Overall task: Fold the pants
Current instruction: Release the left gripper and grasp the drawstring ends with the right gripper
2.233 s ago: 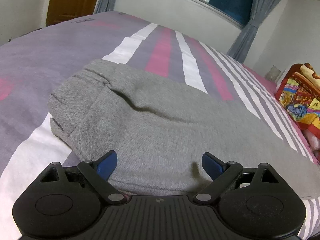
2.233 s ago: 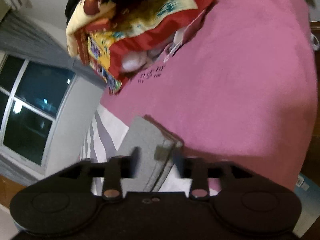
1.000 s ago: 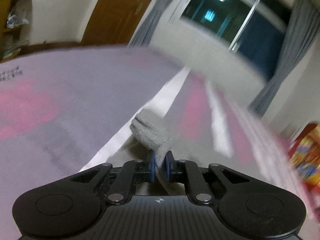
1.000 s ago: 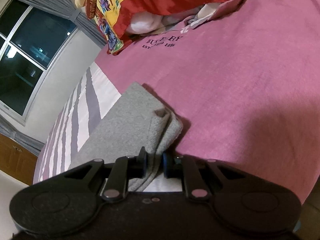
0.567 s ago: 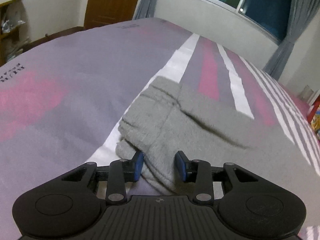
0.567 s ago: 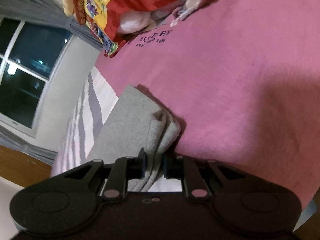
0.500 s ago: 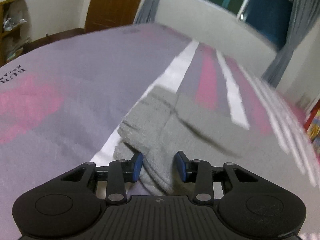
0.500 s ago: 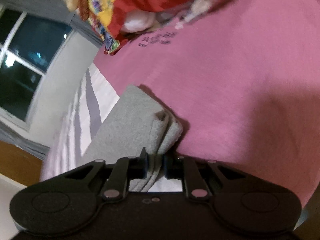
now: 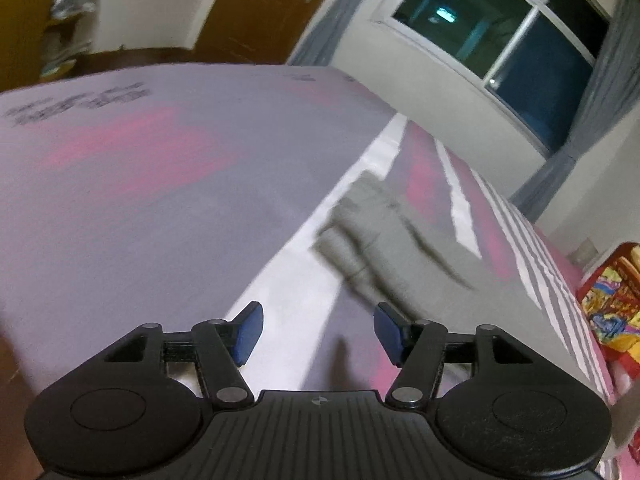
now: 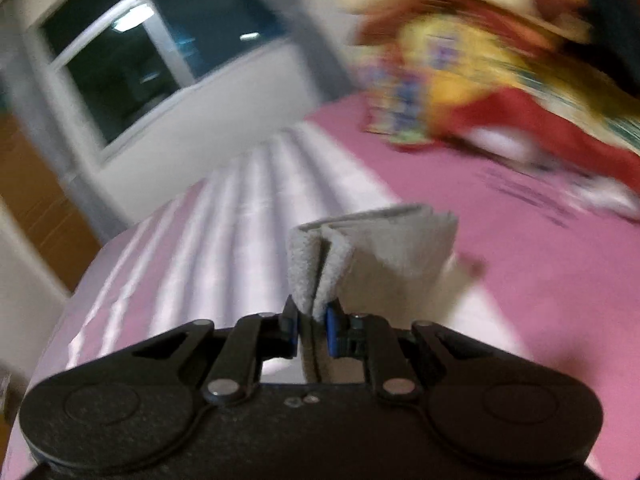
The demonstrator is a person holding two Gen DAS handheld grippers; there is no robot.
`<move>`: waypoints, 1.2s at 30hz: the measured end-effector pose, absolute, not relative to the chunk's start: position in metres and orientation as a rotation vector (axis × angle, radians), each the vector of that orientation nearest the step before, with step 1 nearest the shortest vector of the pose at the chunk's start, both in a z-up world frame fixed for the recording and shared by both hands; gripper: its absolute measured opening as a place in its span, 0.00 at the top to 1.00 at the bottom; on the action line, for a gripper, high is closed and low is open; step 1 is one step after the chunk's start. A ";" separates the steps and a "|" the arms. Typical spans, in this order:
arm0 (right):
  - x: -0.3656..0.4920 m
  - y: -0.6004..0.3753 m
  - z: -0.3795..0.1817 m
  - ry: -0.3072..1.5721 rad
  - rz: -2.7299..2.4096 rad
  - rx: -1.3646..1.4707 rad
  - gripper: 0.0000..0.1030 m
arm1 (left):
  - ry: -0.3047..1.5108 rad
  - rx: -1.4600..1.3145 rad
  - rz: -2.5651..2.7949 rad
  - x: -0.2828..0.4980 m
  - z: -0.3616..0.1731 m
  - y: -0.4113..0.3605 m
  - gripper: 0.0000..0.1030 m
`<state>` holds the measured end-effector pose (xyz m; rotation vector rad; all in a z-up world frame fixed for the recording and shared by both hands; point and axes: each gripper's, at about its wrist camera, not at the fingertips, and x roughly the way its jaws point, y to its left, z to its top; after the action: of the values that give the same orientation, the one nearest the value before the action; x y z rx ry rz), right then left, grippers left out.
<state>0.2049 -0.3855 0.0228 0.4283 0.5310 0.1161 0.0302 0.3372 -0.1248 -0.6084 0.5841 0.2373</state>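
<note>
The grey pants (image 9: 384, 240) lie on the striped bed, blurred, ahead and to the right of my left gripper (image 9: 318, 334). The left gripper is open and empty, pulled back from the waistband end with bare sheet between its blue pads. My right gripper (image 10: 312, 322) is shut on the leg end of the grey pants (image 10: 360, 248) and holds the folded cuffs lifted above the pink part of the bedcover. The cloth stands up in layers between the pads.
A colourful red and yellow pillow lies on the bed to the right (image 9: 612, 308) and shows blurred in the right wrist view (image 10: 500, 80). A dark window (image 9: 500, 40), grey curtains and a brown door (image 9: 256, 12) stand behind the bed.
My left gripper has opened, let go of the waistband and backed away from the pants. My right gripper, still shut on the leg end, has lifted it and swung round; both views are blurred.
</note>
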 end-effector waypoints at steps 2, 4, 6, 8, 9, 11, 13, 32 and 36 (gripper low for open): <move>0.217 -0.335 0.032 0.523 0.217 0.373 0.88 | 0.589 -0.622 0.254 0.011 -0.131 0.344 0.41; 0.224 -0.278 0.033 0.524 0.332 0.305 0.88 | 0.588 -0.629 0.267 -0.002 -0.136 0.348 0.41; 0.228 -0.228 0.026 0.550 0.441 0.234 0.88 | 0.584 -0.633 0.277 -0.008 -0.140 0.349 0.40; 0.223 -0.176 0.006 0.592 0.561 0.109 0.89 | 0.584 -0.637 0.284 -0.019 -0.143 0.353 0.40; 0.219 -0.154 -0.007 0.617 0.611 0.040 0.88 | 0.583 -0.638 0.288 -0.022 -0.144 0.354 0.40; 0.210 -0.121 -0.036 0.682 0.666 -0.089 0.88 | 0.586 -0.642 0.289 -0.028 -0.148 0.355 0.39; 0.200 -0.110 -0.056 0.693 0.675 -0.153 0.88 | 0.596 -0.639 0.288 -0.036 -0.151 0.357 0.39; 0.154 -0.093 -0.060 0.730 0.860 -0.114 0.54 | 0.608 -0.629 0.219 -0.021 -0.151 0.330 0.38; 0.148 -0.135 -0.049 0.683 0.791 0.044 0.79 | 0.601 -0.617 0.123 0.005 -0.137 0.309 0.38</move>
<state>0.1481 -0.1348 -0.0487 0.0442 0.6831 0.7912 0.0048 0.3092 -0.1368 -0.6171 0.6006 0.1231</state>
